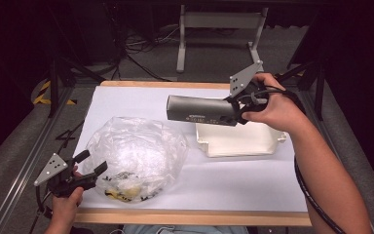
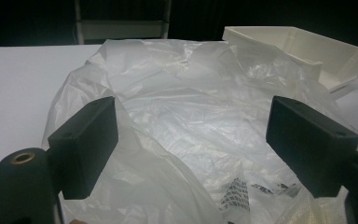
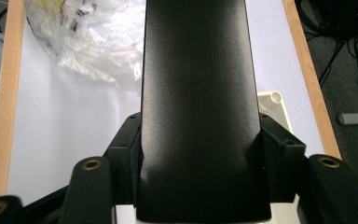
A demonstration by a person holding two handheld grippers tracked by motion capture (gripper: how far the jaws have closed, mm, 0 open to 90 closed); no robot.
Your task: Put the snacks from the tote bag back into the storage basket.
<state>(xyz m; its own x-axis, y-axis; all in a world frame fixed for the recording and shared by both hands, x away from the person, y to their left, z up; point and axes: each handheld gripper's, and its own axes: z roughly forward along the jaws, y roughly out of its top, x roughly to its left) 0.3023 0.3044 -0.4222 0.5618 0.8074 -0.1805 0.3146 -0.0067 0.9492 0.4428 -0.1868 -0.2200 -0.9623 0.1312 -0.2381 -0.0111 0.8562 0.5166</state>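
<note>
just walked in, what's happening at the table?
A person works two handheld grippers. The right gripper is shut on a dark grey box-shaped device, holding it in the air above the white tray. The left gripper is open at the near edge of the crumpled clear plastic bag, not gripping it. The bag lies on the white table.

One clear plastic bag (image 1: 135,156) lies on the worktop (image 1: 233,185), one white tray (image 1: 238,139) sits beside it, and one dark grey oblong block (image 1: 202,110) hangs above the tray. Two claws (one per hand): left claw (image 1: 90,163), right claw (image 1: 237,108).
</note>
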